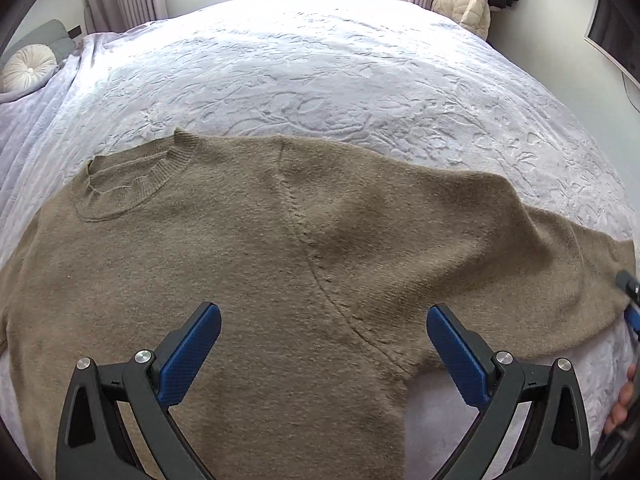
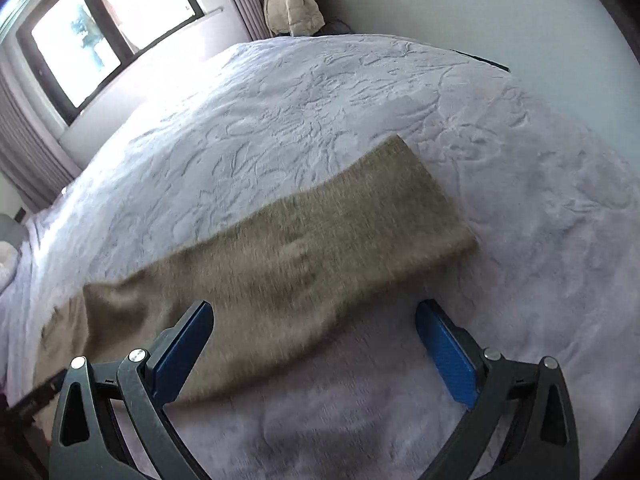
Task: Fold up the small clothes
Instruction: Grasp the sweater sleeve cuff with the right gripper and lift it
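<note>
A tan knitted sweater (image 1: 248, 248) lies spread flat on the bed, its ribbed collar (image 1: 132, 176) at the upper left and one sleeve (image 1: 540, 264) stretched out to the right. My left gripper (image 1: 324, 340) is open and empty above the sweater's body, near the armpit seam. In the right wrist view the same sleeve (image 2: 320, 248) lies straight across the bed, cuff end at the upper right. My right gripper (image 2: 314, 332) is open and empty over the sleeve's near edge. It also shows at the right edge of the left wrist view (image 1: 630, 300).
The bed is covered by a white embossed blanket (image 1: 340, 68). A round white cushion (image 1: 28, 66) sits at the far left. A cream jacket (image 1: 464, 0) hangs beyond the far right corner. A window (image 2: 80, 36) and curtains stand behind the bed.
</note>
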### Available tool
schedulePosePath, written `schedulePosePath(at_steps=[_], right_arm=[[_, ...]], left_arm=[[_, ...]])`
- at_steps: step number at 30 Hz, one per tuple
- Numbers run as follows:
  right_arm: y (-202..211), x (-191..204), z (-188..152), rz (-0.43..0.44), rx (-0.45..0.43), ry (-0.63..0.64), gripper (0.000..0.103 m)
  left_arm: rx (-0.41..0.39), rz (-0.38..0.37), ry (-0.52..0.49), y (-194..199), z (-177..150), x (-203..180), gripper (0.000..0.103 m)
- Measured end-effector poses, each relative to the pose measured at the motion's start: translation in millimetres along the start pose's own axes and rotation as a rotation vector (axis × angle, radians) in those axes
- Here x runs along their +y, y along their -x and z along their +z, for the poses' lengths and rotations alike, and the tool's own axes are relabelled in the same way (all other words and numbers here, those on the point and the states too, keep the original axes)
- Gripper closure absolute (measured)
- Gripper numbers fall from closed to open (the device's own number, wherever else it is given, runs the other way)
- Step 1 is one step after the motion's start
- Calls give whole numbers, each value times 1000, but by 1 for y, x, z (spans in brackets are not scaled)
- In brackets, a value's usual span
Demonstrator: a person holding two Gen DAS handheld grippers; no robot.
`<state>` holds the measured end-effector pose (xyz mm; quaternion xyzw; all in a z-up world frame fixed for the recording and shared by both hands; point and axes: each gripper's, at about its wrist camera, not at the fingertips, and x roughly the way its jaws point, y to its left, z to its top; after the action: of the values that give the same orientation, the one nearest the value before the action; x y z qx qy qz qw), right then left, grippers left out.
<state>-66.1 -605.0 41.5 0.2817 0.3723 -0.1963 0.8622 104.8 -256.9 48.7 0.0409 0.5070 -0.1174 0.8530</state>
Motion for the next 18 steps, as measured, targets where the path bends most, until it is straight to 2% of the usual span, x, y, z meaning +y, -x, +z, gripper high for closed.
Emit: schedulePosePath(at_steps=[1, 2, 3, 4, 6, 9, 10, 13, 14, 16, 18], right_arm=[[-5, 7, 6, -8, -12, 24, 31], [-9, 16, 11, -44, -29, 71, 50], [-10, 21, 14, -72, -31, 95, 82], [-9, 21, 17, -66, -29, 96, 97], [5, 13, 21, 30, -60, 51, 97], [51, 12, 19, 2, -236, 99, 97], [58, 12, 17, 0, -254, 101, 97], [49, 14, 13, -45, -210, 140, 97], [35, 16, 11, -72, -161, 170, 96], [16, 13, 8, -89, -88, 173, 94], [4, 7, 6, -78, -49, 150, 84]], left_arm=[[2, 6, 8, -2, 2, 4, 0], [6, 14, 21, -5, 4, 8, 0], [7, 17, 36, -8, 6, 12, 0], [10, 19, 53, -11, 9, 15, 0], [14, 21, 82, -15, 13, 20, 0], [18, 4, 109, -22, 18, 19, 0], [27, -10, 105, -26, 19, 13, 0], [57, -25, 46, -39, 19, -10, 0], [66, 14, -11, -45, 18, -23, 0], [28, 79, -99, -44, 15, -40, 0], [14, 44, -113, -37, 16, -45, 0]])
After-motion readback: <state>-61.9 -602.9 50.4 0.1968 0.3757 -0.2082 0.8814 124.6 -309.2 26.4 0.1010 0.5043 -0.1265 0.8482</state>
